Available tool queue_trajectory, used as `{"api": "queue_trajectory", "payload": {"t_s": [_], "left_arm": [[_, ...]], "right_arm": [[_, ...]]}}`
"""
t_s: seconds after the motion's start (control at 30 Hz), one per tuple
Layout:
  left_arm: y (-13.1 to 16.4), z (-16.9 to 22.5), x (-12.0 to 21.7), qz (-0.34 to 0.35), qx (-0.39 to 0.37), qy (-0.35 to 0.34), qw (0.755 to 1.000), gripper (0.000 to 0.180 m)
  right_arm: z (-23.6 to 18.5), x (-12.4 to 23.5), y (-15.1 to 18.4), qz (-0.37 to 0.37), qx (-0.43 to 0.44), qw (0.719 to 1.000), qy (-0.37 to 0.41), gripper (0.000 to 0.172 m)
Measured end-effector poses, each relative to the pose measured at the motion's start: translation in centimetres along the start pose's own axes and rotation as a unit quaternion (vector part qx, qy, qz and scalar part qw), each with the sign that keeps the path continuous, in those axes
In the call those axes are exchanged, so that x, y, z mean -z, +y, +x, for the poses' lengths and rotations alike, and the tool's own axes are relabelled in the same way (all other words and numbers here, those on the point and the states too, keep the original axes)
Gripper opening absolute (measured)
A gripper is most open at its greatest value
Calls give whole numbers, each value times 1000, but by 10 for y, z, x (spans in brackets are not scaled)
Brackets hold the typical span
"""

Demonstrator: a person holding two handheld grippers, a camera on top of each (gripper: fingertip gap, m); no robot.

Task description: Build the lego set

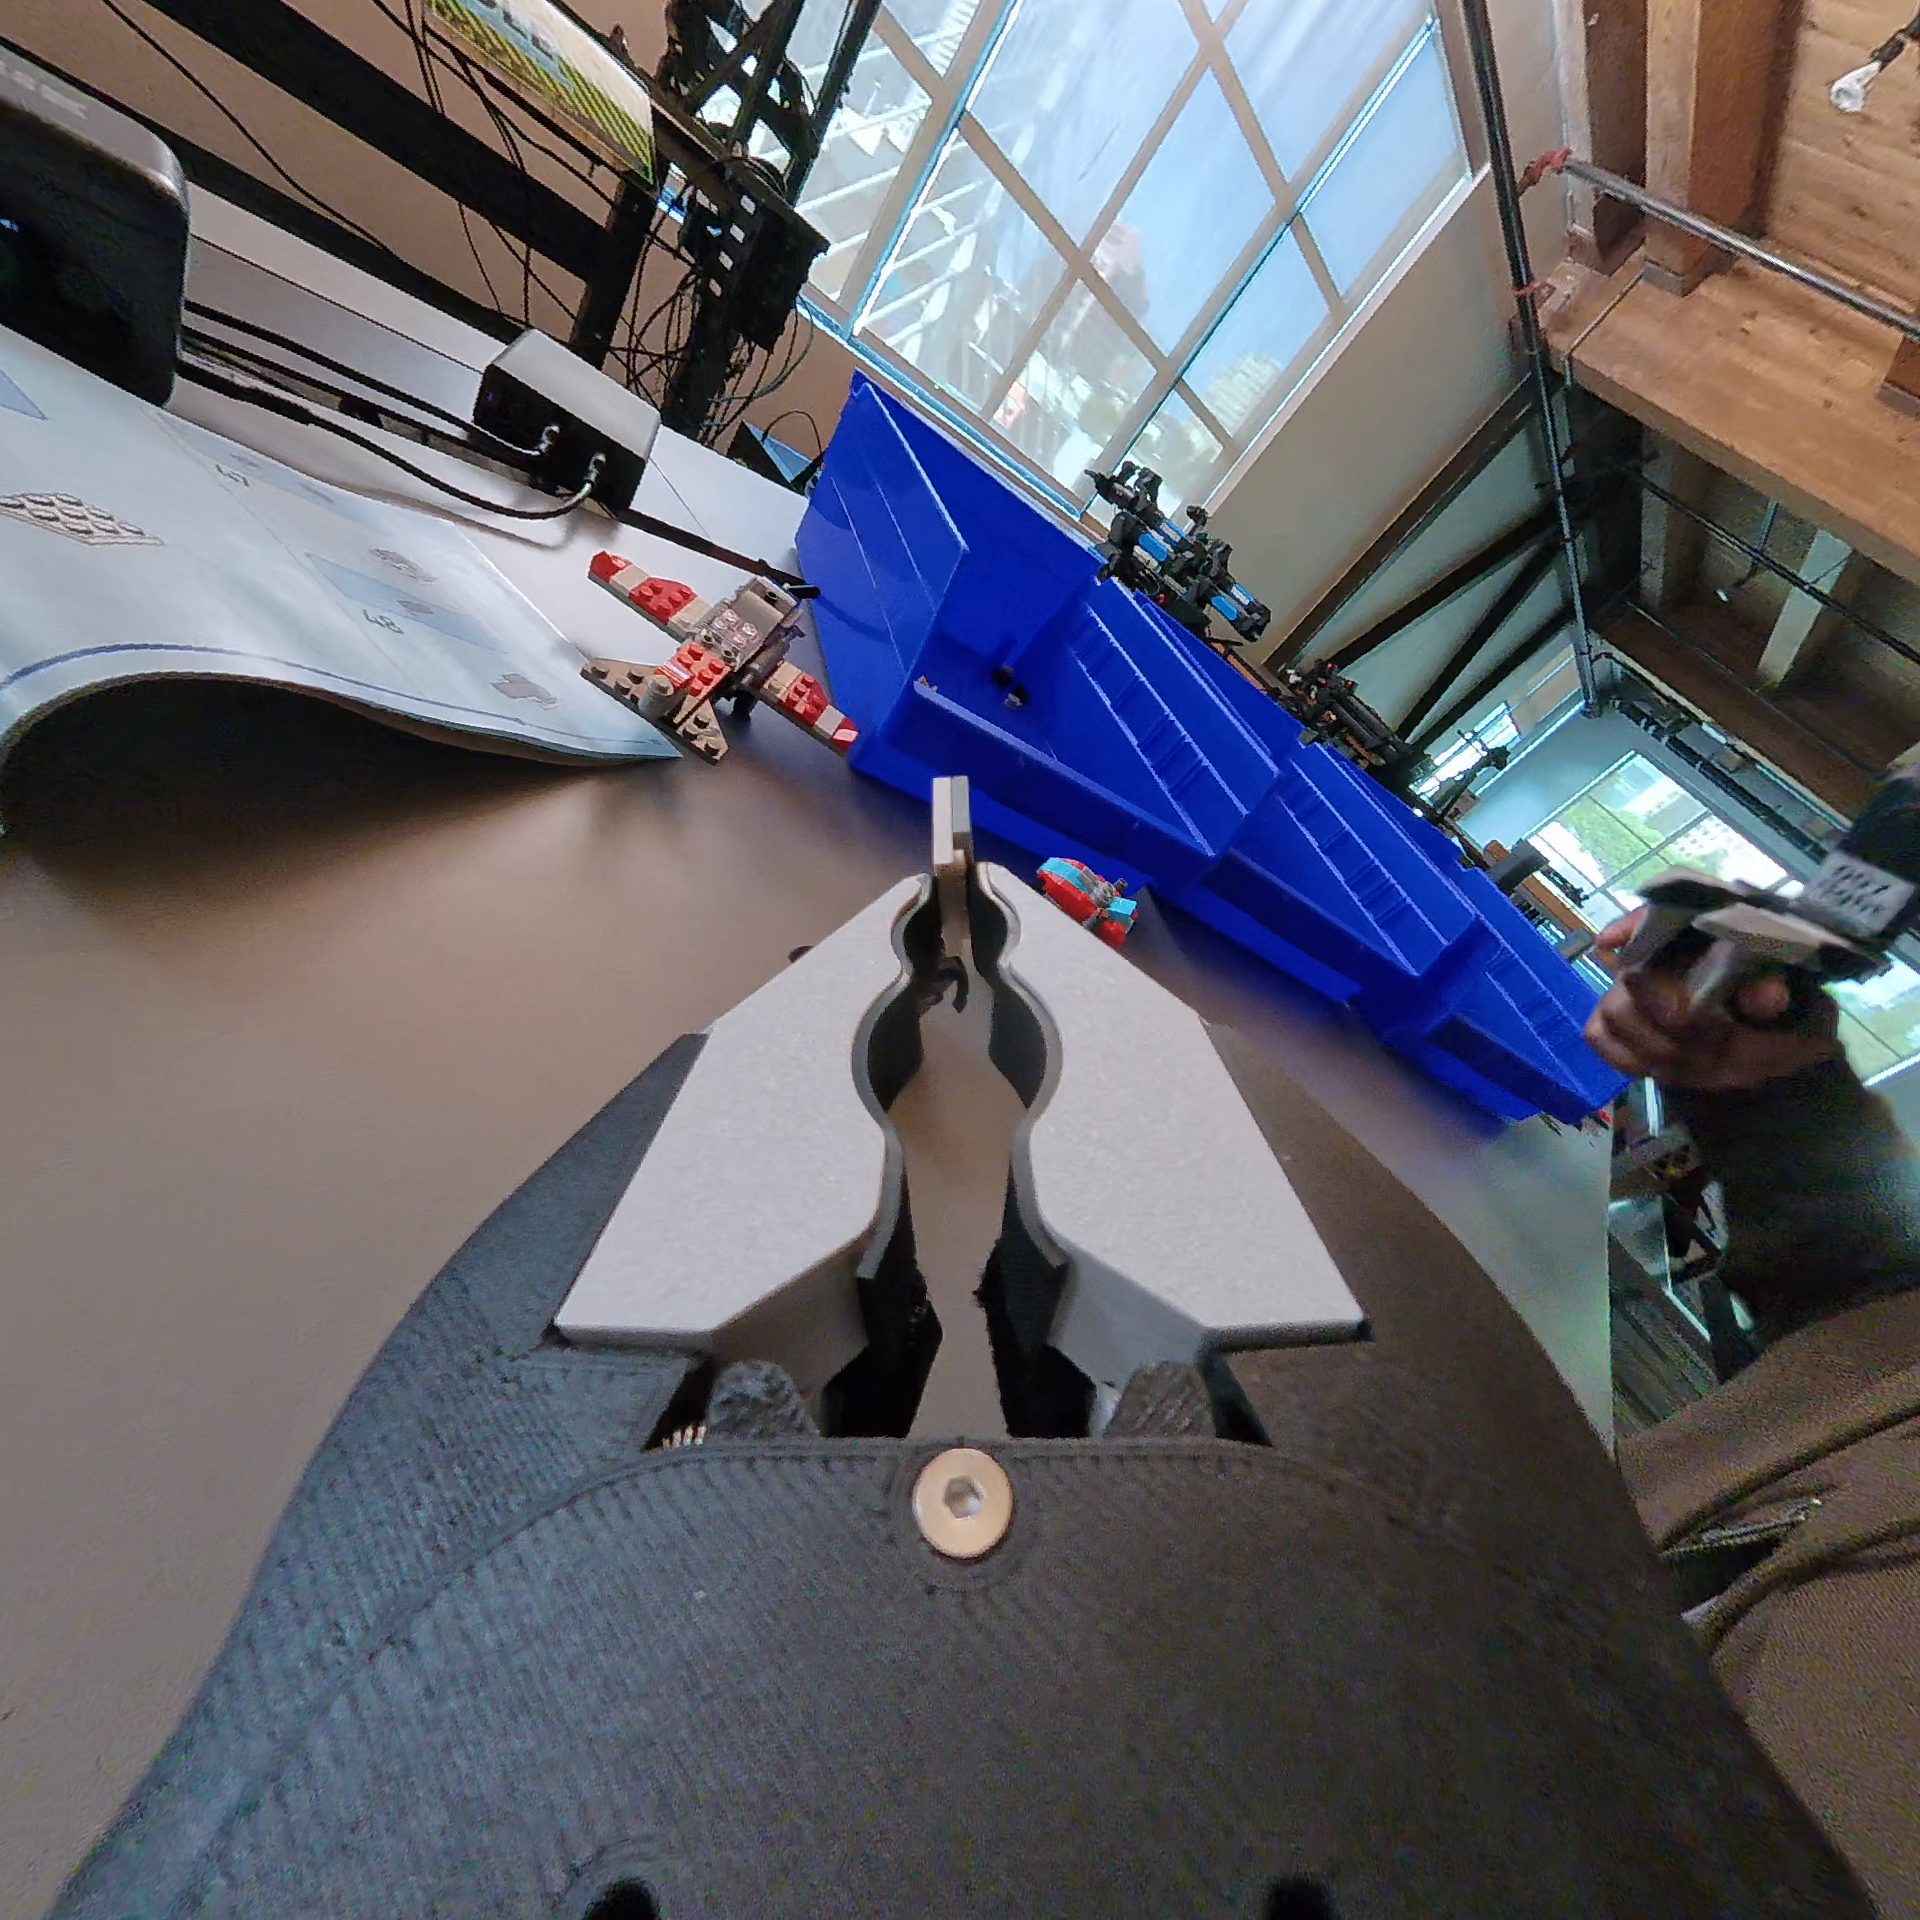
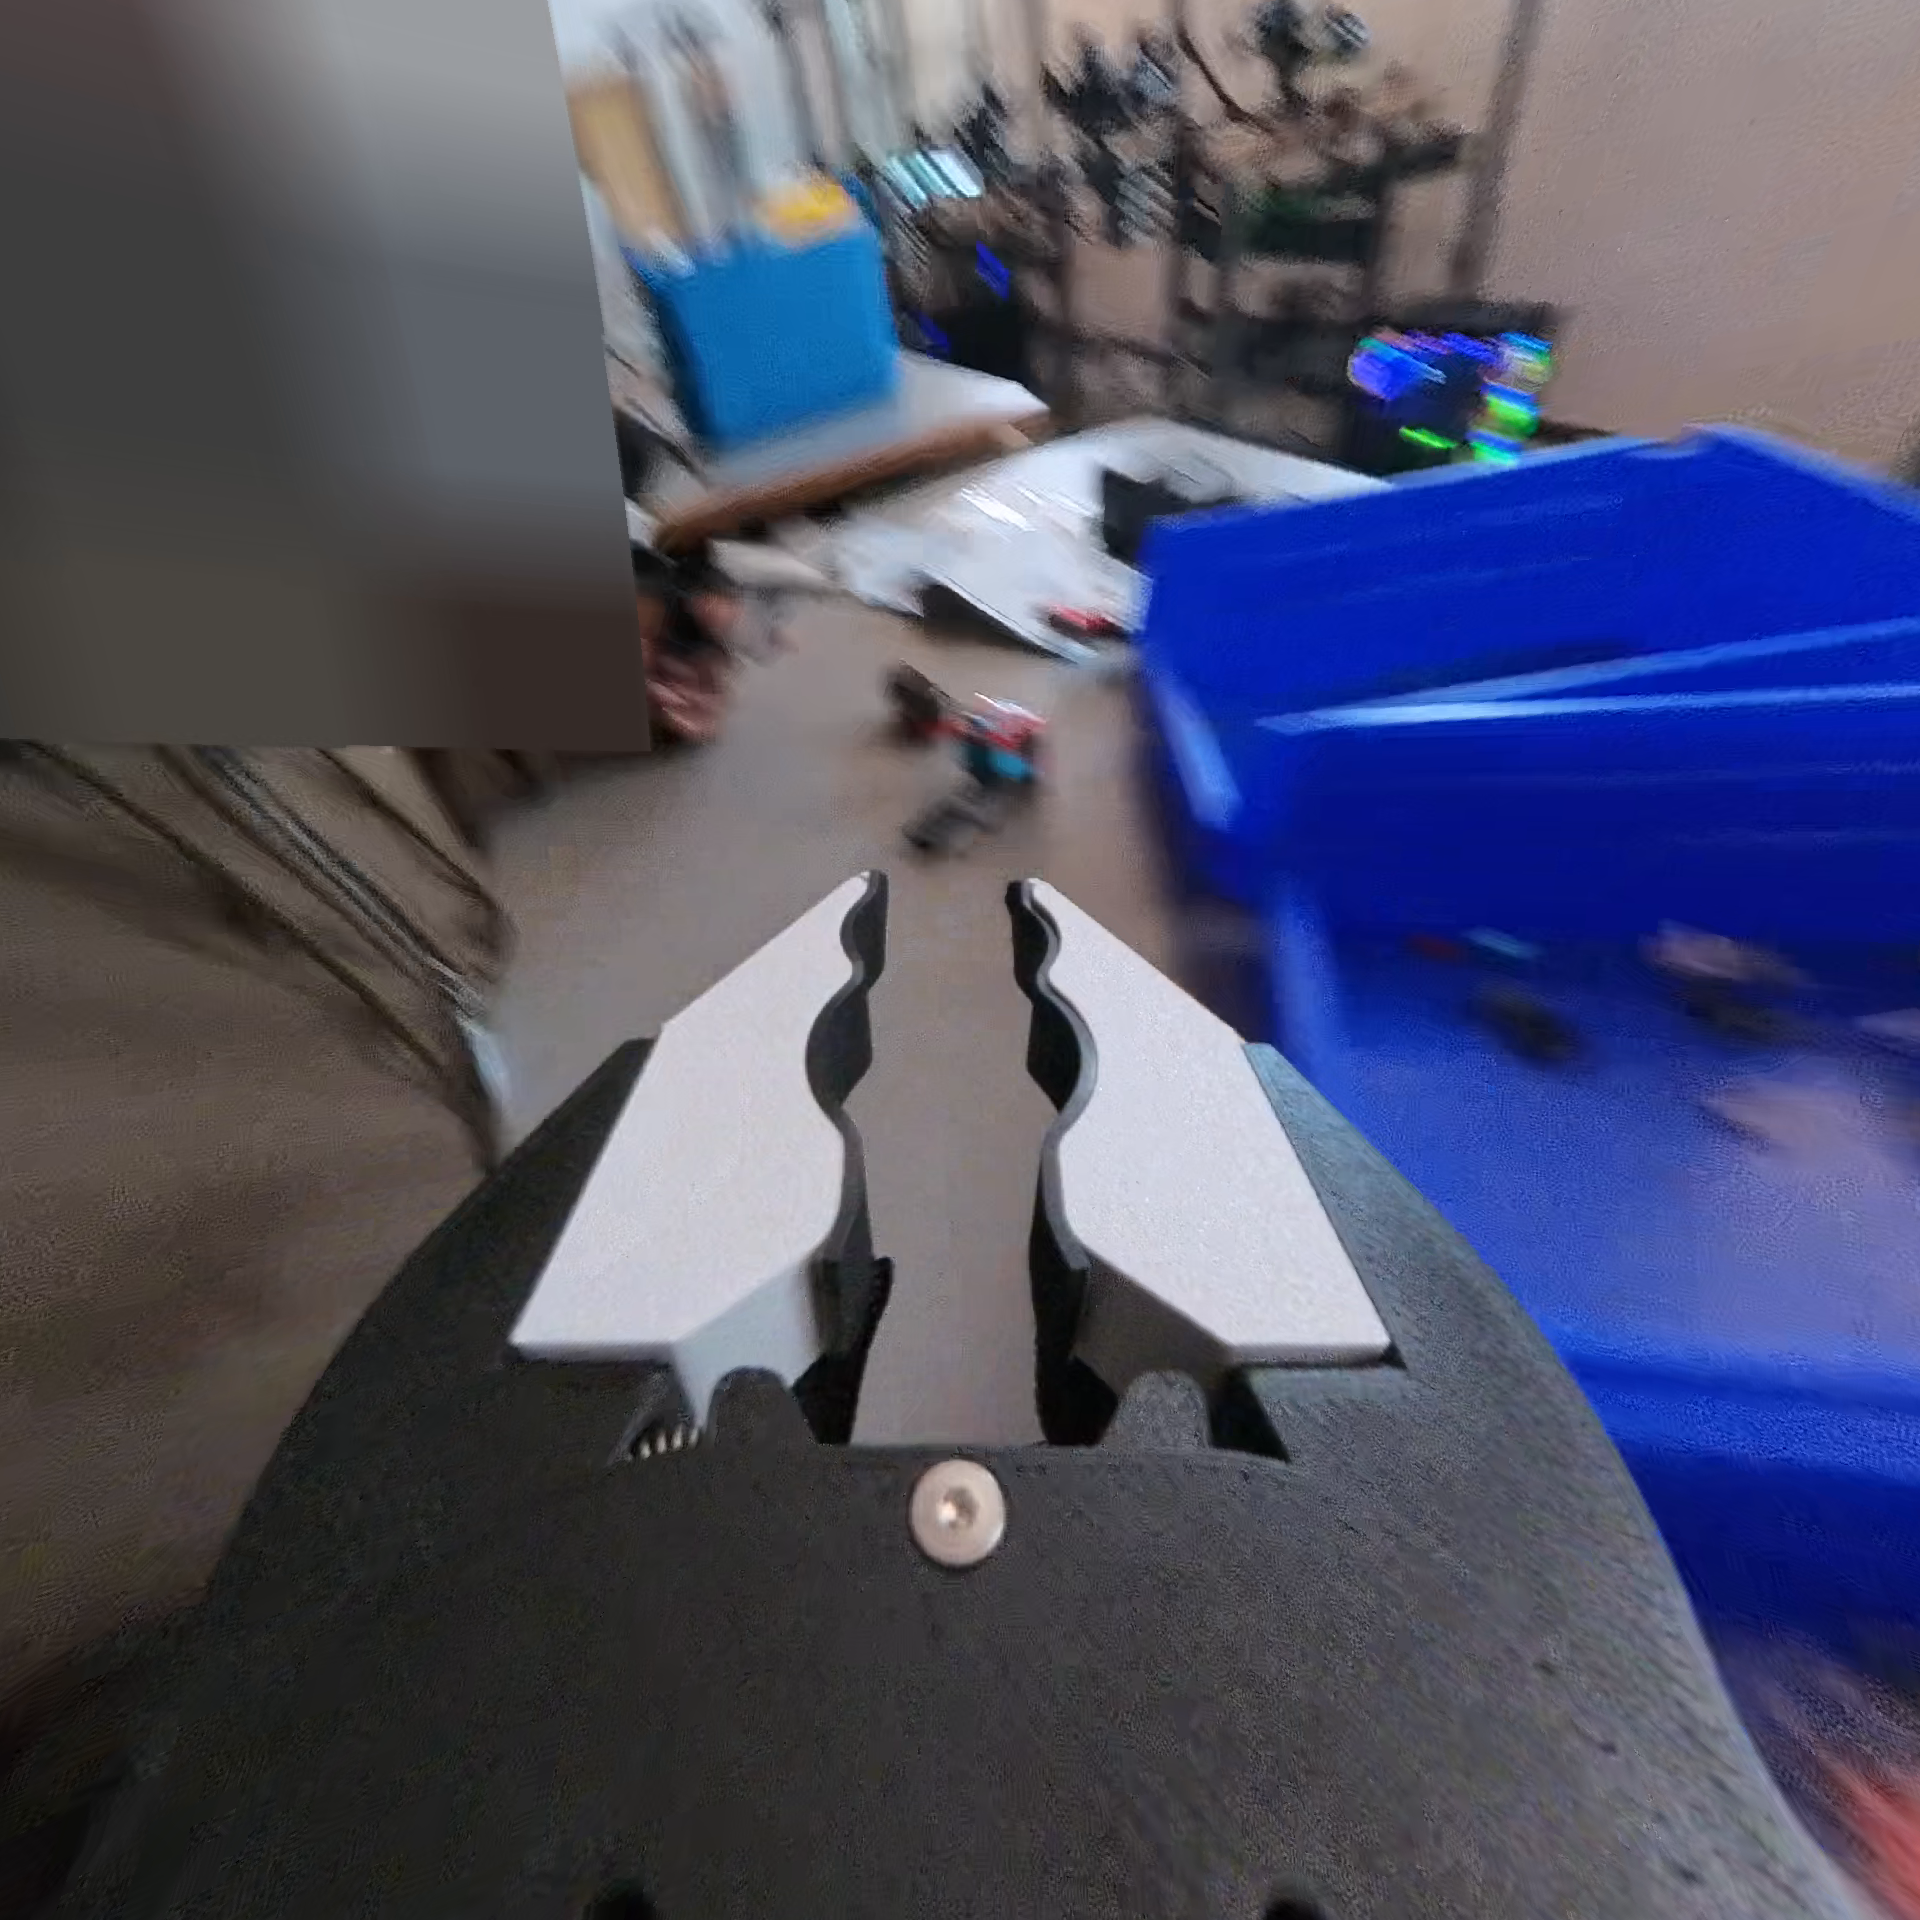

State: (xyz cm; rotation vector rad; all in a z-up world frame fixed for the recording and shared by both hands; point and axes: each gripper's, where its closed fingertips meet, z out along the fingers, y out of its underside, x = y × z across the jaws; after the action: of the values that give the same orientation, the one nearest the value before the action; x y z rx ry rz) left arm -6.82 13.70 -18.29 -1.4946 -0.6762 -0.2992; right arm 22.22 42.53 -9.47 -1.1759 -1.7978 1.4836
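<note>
My left gripper is shut on a thin flat grey and tan brick piece that sticks out past its fingertips, above the dark table. A small red and teal brick model lies just right of the tips. A red and grey brick aeroplane sits farther off by an open instruction booklet. My right gripper is open and empty above the table, beside a blue bin. The view is blurred. The small model lies ahead of it.
A row of blue bins runs along the table's far side. Black boxes with cables stand at the back left. A person's hand holds the other gripper at the right. A brown sleeve fills the left of the right wrist view. My right fingertips sit around 40 cm from my left ones.
</note>
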Motion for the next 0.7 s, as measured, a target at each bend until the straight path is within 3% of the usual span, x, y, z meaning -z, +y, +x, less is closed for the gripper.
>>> {"api": "queue_trajectory", "payload": {"t_s": [0.07, 0.13, 0.2, 0.27, 0.33, 0.53, 0.7], "left_arm": [[2, 1, -2, -9, 2, 5, 1000, 5], [3, 3, -2, -11, 1, 13, 1000, 5], [2, 6, 0, -4, -3, 21, 1000, 5], [1, 9, 3, 1, -2, 26, 1000, 5], [3, 12, 7, 2, -2, 27, 1000, 5], [10, 21, 19, 1, -3, 30, 1000, 5], [13, 22, 18, -8, 1, 36, 999, 5]], "right_arm": [[51, 48, 13, -104, 51, 987, 109, 25], [104, 88, 49, -241, 71, 951, 180, 26], [141, 116, 99, -370, 53, 907, 191, 30], [162, 128, 140, -448, 26, 877, 171, 31], [169, 128, 162, -486, 5, 862, 146, 31], [176, 127, 180, -547, 9, 826, 135, 30], [175, 121, 184, -543, -1, 829, 130, 29]]}}
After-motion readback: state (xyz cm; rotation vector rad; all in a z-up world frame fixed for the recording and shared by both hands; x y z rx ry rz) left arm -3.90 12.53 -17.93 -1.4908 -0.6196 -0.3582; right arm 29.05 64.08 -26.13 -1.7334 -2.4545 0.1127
